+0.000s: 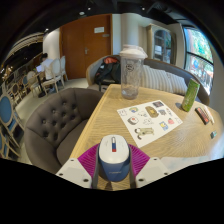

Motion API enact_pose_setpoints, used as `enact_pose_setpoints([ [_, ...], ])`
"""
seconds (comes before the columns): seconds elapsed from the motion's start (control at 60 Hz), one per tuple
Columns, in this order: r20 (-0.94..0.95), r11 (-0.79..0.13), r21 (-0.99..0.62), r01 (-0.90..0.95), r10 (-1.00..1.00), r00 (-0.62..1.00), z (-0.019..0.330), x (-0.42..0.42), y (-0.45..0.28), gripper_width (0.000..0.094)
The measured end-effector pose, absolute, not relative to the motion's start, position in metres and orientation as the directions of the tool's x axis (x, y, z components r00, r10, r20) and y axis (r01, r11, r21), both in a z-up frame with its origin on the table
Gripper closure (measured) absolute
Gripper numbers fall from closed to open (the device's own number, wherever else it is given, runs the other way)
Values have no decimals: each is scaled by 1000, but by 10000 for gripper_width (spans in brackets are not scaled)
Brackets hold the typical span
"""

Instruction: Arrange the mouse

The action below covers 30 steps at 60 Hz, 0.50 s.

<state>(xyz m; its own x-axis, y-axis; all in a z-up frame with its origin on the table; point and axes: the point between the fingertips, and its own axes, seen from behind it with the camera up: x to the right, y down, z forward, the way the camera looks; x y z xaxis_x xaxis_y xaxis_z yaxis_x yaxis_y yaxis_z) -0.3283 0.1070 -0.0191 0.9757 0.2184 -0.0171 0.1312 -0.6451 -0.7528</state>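
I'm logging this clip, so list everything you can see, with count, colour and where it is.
mouse: one, white with a blue-grey middle, between the pink pads at the table's near edge
table: one, light wood, ahead of the jaws
sheet: one, white with printed pictures, mid-table beyond the mouse
bottle: one, clear with a pale lid, far end of the table
box: one, green, upright, right of the sheet
armchair: one, grey, tufted, left of the table
gripper: one, white fingers, pink pads; whether both pads press the mouse cannot be told
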Motion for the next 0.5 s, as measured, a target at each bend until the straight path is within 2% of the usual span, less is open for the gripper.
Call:
enact_pose_setpoints([
  [0.05, -68, -665, -737, 123, 253, 965, -10, -336, 100, 533],
  [0.117, -103, -635, -768, 91, 262, 960, 25, -335, 106, 556],
  [0.233, -142, -505, -863, 14, 268, 953, 137, -302, 109, 556],
  [0.333, -52, -362, -932, 28, 209, 977, 224, -225, 102, 557],
  [0.417, 7, -323, -945, 46, 121, 993, 226, -160, 92, 557],
  [0.45, 8, -336, -941, 40, 96, 995, 214, -132, 79, 559],
  [0.5, 6, -419, -908, 26, 49, 999, 170, -111, 68, 561],
])
